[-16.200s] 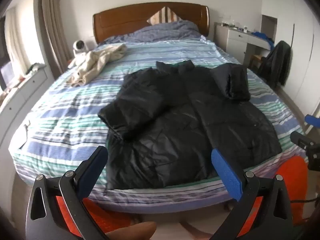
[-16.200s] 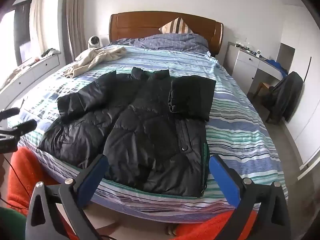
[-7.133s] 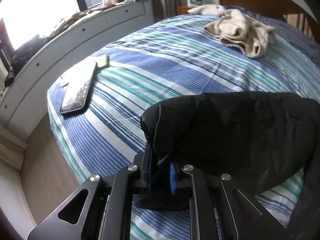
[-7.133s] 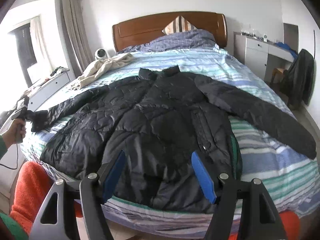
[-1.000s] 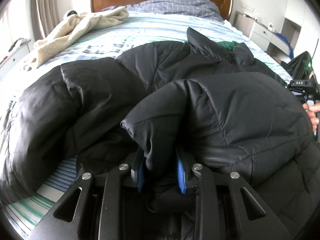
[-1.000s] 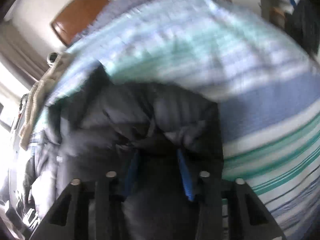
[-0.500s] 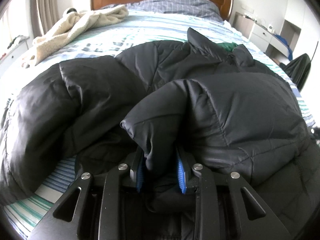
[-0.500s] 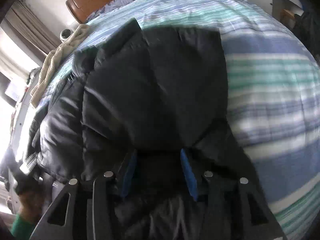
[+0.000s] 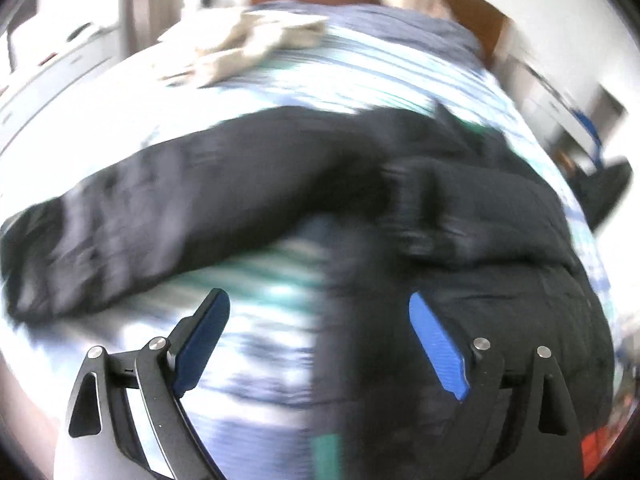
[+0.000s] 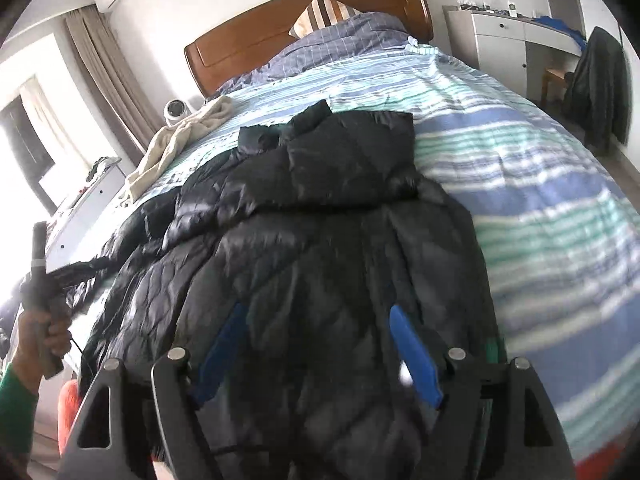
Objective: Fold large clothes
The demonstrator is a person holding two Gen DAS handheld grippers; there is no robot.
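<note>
A black puffer jacket [image 10: 320,216] lies on the striped bed [image 10: 540,168], its right sleeve folded over the chest. In the blurred left wrist view the jacket [image 9: 460,240] fills the right side and its left sleeve [image 9: 160,208] stretches out to the left. My left gripper [image 9: 316,328] is open and empty above the bed's left side; its handle also shows in the right wrist view [image 10: 40,280]. My right gripper [image 10: 316,340] is open over the jacket's lower part, holding nothing.
A beige garment [image 10: 180,140] lies at the bed's far left, next to a small white device [image 10: 176,110]. A wooden headboard [image 10: 300,32] and pillows are at the back. A white desk [image 10: 504,40] and a chair with a dark coat [image 10: 600,88] stand right.
Both grippers have opened and let go of the jacket's sleeves. The right sleeve now lies folded on the chest. The left gripper has pulled back and swings fast.
</note>
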